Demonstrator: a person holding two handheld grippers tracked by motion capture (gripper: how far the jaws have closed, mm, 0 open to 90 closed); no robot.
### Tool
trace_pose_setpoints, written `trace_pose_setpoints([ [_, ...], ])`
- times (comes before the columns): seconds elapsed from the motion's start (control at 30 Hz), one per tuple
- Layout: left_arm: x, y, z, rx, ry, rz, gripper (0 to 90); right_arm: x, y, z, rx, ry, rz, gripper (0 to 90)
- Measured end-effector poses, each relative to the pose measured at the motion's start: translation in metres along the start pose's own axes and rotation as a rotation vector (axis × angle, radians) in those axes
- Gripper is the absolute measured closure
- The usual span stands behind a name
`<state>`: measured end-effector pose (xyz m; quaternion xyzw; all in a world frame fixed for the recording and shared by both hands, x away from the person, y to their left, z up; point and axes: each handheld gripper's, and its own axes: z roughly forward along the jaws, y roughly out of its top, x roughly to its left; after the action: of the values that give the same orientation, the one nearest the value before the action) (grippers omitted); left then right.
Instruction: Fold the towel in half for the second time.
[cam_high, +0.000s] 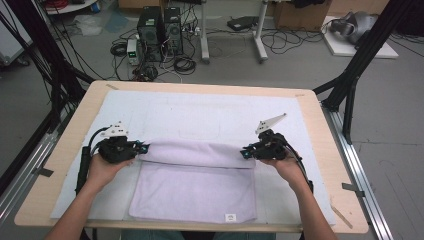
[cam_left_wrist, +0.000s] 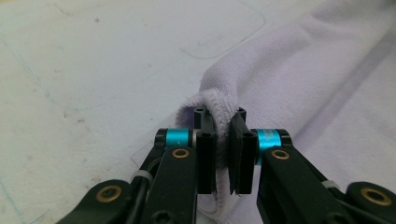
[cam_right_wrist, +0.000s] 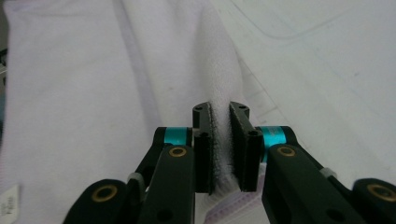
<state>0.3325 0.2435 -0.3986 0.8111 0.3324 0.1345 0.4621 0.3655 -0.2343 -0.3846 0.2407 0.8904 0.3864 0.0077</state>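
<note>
Towel (cam_high: 195, 187), pale lilac terry, one item. It lies on the white mat (cam_high: 200, 112) that covers the bench (cam_high: 70, 132), spread between the two sets of fingers, with its far edge lifted and folded toward the person into a soft roll that runs from one gripper across to the other. The near part lies flat on the mat, below and between the fingers; a small white label (cam_high: 230, 217) sits at its near hem.

Left gripper (cam_high: 142, 148): held in the left hand (cam_high: 102, 167), fingers (cam_left_wrist: 205, 154) drawn close together and pinching the towel's left corner. In the left gripper view the stitched hem loops up and over between the two black pads, and the rolled cloth (cam_left_wrist: 299, 70) runs away beyond the fingertips to the upper right.

Right gripper (cam_high: 245, 152): held in the right hand (cam_high: 287, 165), fingers (cam_right_wrist: 204, 154) likewise pressed in on the towel's right corner. In the right gripper view a ridge of cloth (cam_right_wrist: 219, 70) stands upright between the pads and runs straight on past the fingertips; flat towel lies to the left of the fingers, bare mat to the right.

Both pinched corners sit raised off the mat.
</note>
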Motion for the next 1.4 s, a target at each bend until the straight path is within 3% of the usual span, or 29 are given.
trace_pose_setpoints([
  [0.1,-0.01,-0.004,-0.017,-0.045,-0.009,0.017,83.7,0.017,-0.001,-0.013,-0.037,-0.005,-0.05,82.9],
  [0.2,-0.023,-0.018,-0.032,-0.045,-0.032,0.043,81.0,0.039,-0.009,-0.025,-0.072,0.012,-0.109,81.8],
  [0.33,-0.033,-0.039,-0.049,0.016,-0.041,0.057,63.1,0.06,-0.027,-0.031,-0.062,0.032,-0.145,72.4],
  [0.47,-0.036,-0.038,-0.059,-0.002,-0.038,0.041,51.7,0.063,-0.03,-0.034,-0.076,0.033,-0.135,65.1],
  [0.6,-0.041,-0.029,-0.053,-0.015,-0.062,0.055,50.3,0.064,-0.025,-0.028,-0.081,0.038,-0.137,62.2],
  [0.73,-0.047,-0.029,-0.034,0.027,-0.089,0.079,50.3,0.065,-0.026,-0.008,-0.039,0.053,-0.149,59.2],
  [0.87,-0.053,-0.039,-0.02,0.066,-0.107,0.085,53.1,0.068,-0.033,0.006,0.002,0.061,-0.155,59.5],
  [1.07,-0.057,-0.06,-0.013,0.155,-0.077,0.11,54.7,0.073,-0.05,0.013,0.018,0.071,-0.143,59.7],
  [1.23,-0.059,-0.065,-0.021,0.131,-0.057,0.098,53.6,0.081,-0.058,0.018,0.069,0.061,-0.177,59.7],
  [1.4,-0.063,-0.068,-0.034,0.096,-0.059,0.097,54.7,0.084,-0.07,0.013,0.057,0.051,-0.166,59.9],
])
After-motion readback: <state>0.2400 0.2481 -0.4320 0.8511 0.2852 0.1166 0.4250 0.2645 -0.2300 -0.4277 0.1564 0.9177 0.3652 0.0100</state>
